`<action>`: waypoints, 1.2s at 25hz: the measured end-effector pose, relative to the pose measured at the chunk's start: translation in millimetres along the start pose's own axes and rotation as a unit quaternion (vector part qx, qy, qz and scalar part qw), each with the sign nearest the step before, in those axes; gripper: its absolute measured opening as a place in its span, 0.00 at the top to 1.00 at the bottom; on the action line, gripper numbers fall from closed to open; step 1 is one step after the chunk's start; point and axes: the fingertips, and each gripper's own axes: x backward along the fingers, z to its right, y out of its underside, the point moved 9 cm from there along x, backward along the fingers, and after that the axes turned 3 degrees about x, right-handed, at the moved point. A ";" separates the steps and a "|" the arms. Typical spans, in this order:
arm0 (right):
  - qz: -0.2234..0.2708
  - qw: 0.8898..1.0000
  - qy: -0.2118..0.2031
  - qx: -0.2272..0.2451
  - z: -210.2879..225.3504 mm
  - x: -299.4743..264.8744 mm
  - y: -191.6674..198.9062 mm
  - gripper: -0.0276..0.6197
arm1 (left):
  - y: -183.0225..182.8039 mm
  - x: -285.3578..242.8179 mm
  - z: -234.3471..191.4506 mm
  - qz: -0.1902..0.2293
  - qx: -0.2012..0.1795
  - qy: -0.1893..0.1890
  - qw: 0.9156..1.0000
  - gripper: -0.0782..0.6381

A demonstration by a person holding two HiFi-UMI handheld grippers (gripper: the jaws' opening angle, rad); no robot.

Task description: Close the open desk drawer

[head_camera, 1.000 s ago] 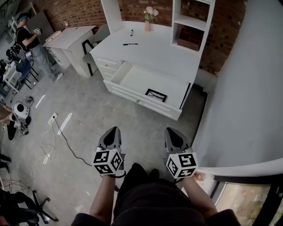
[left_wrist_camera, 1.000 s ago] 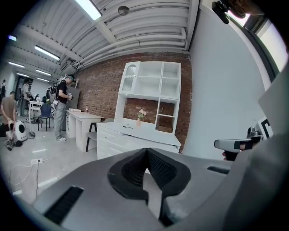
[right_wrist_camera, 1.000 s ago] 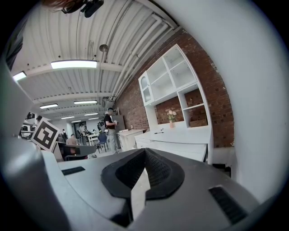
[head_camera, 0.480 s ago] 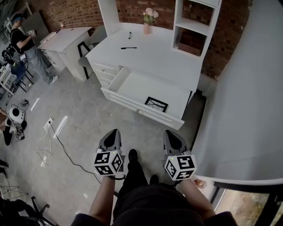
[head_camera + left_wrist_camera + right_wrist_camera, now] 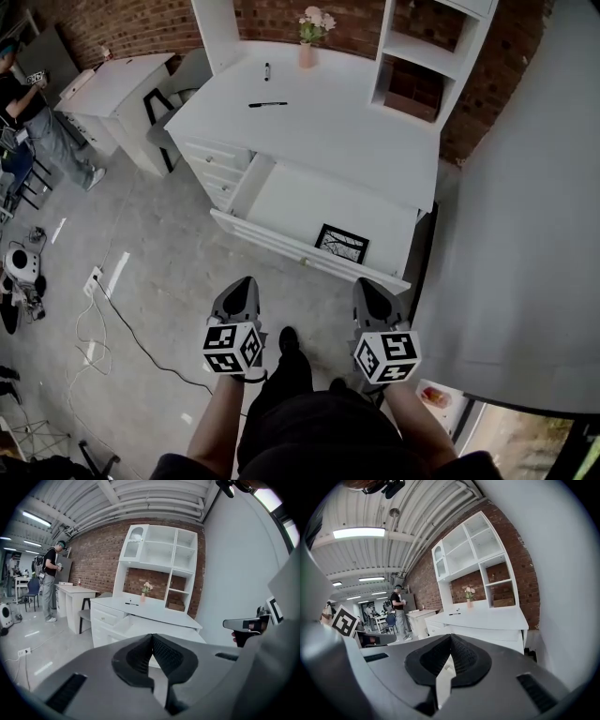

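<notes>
The white desk (image 5: 328, 122) stands ahead with its wide drawer (image 5: 319, 211) pulled open toward me. A black-framed picture (image 5: 342, 244) lies in the drawer near its front panel (image 5: 281, 246). My left gripper (image 5: 246, 283) and right gripper (image 5: 364, 285) hover side by side over the floor just short of that panel, touching nothing. Both are shut and empty, pads meeting at the tips. The left gripper (image 5: 151, 635) faces the open drawer (image 5: 133, 625). In the right gripper view, the right gripper (image 5: 450, 635) faces the desk's right end (image 5: 487, 620).
Two pens (image 5: 268, 104) and a flower vase (image 5: 307, 47) sit on the desktop under a white hutch (image 5: 422, 56). A grey wall (image 5: 525, 234) runs close on the right. A second desk (image 5: 112, 84), a person (image 5: 28, 112) and floor cables (image 5: 112, 309) are at left.
I have come closer to the desk, so the open drawer now sits larger and nearer the grippers. Both grippers stay shut and side by side.
</notes>
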 end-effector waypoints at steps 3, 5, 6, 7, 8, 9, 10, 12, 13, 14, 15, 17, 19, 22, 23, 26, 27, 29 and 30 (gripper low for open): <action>-0.004 1.000 0.027 -0.011 -2.9 -23.0 -1.0 0.95 | -8.9 -25.1 -20.8 -0.015 -0.008 0.017 1.000 0.88; -0.007 0.999 0.044 -0.018 -4.8 -36.0 -1.2 0.95 | -15.2 -41.9 -32.8 -0.024 -0.017 0.029 0.999 0.88; -0.009 0.998 0.052 -0.020 -5.6 -41.4 -1.3 0.95 | -18.1 -49.9 -38.0 -0.027 -0.020 0.035 0.999 0.88; -0.011 0.998 0.061 -0.022 -6.0 -46.1 -1.0 0.95 | -20.8 -57.7 -42.5 -0.031 -0.022 0.041 0.998 0.88; -0.012 0.997 0.071 -0.024 -6.0 -50.0 -0.3 0.95 | -23.0 -65.7 -46.4 -0.034 -0.025 0.048 0.998 0.88; -0.014 0.996 0.081 -0.027 -5.7 -53.3 0.9 0.95 | -24.7 -73.8 -49.8 -0.038 -0.028 0.055 0.997 0.88; -0.016 0.995 0.092 -0.030 -5.4 -56.2 2.5 0.95 | -25.8 -81.8 -52.7 -0.043 -0.031 0.062 0.997 0.88; -0.020 0.993 0.112 -0.036 -4.9 -60.1 6.4 0.95 | -26.1 -96.2 -57.5 -0.053 -0.036 0.076 0.995 0.88; -0.023 0.992 0.121 -0.040 -4.7 -61.1 8.6 0.95 | -25.3 -102.5 -59.0 -0.058 -0.038 0.083 0.994 0.88; -0.026 0.990 0.131 -0.043 -4.3 -61.6 10.7 0.95 | -24.1 -108.2 -60.0 -0.064 -0.039 0.090 0.993 0.88; -0.028 0.989 0.141 -0.046 -3.9 -61.8 12.7 0.95 | -22.7 -113.5 -60.7 -0.071 -0.041 0.096 0.992 0.88; -0.035 0.985 0.160 -0.050 -2.9 -62.9 16.6 0.95 | -19.9 -123.6 -61.9 -0.084 -0.046 0.107 0.990 0.88; -0.044 0.982 0.175 -0.056 -2.5 -63.4 21.9 0.95 | -16.0 -131.1 -62.7 -0.097 -0.049 0.115 0.987 0.88; -0.057 0.978 0.187 -0.070 -5.0 -62.5 32.2 0.95 | -8.7 -137.4 -64.3 -0.118 -0.055 0.126 0.983 0.88; -0.061 0.977 0.189 -0.074 -5.9 -62.4 35.7 0.95 | -6.0 -139.3 -64.9 -0.124 -0.057 0.128 0.982 0.88; -0.075 0.975 0.192 -0.082 -6.6 -64.3 47.4 0.95 | 3.2 -146.0 -65.6 -0.141 -0.061 0.133 0.979 0.88; -0.080 0.974 0.194 -0.085 -6.6 -65.1 51.3 0.95 | 6.4 -147.7 -66.0 -0.147 -0.063 0.134 0.978 0.88; -0.090 0.972 0.199 -0.091 -5.8 -66.3 58.3 0.95 | 12.7 -150.4 -66.6 -0.159 -0.066 0.135 0.976 0.88; -0.096 0.970 0.203 -0.093 -4.7 -66.7 61.7 0.95 | 15.7 -151.8 -66.7 -0.165 -0.068 0.136 0.975 0.88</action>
